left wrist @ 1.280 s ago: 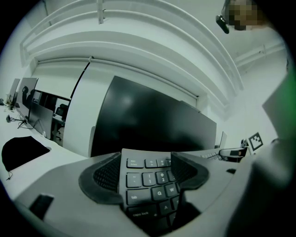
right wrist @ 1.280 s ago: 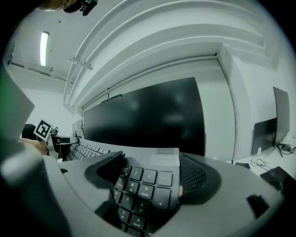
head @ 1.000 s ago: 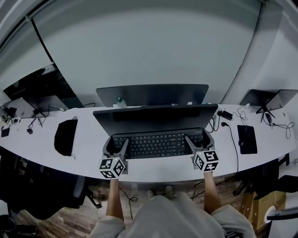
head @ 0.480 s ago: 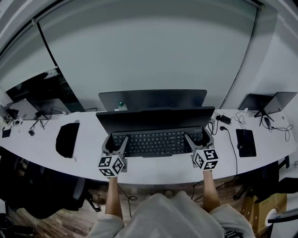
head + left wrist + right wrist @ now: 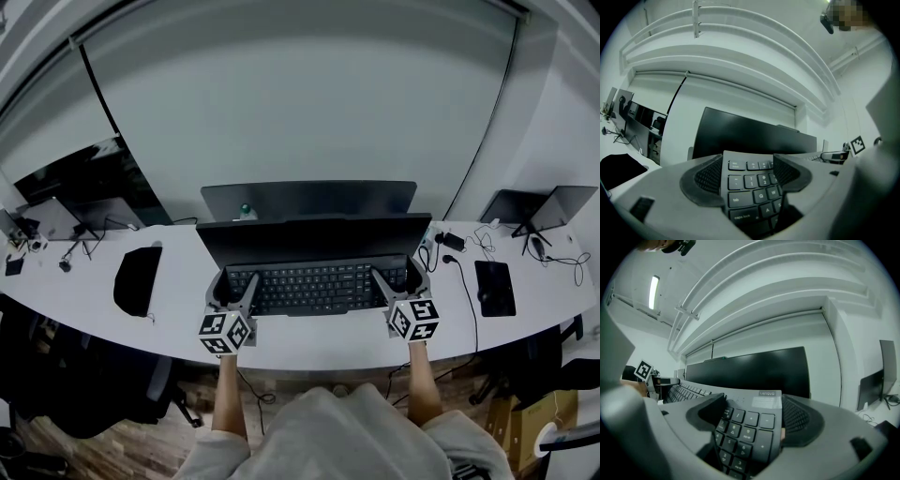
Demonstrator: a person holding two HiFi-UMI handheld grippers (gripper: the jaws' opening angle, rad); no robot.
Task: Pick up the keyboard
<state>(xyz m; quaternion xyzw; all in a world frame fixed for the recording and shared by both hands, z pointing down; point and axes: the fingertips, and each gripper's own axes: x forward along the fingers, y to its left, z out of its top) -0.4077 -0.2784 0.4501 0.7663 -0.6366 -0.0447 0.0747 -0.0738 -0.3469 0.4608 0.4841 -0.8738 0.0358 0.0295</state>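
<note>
A dark keyboard is held above the white desk, in front of a black monitor. My left gripper is shut on its left end, where the tab and caps lock keys show between the pads. My right gripper is shut on the right end, over the number pad. In both gripper views the keyboard stands tilted between the jaws.
A black mouse pad lies on the desk at the left. At the right are cables, a dark pad with a mouse and a laptop. A second monitor stands behind the first.
The keyboard and both grippers have risen slightly toward the monitor over the last second; since half a second ago hardly anything has shifted.
</note>
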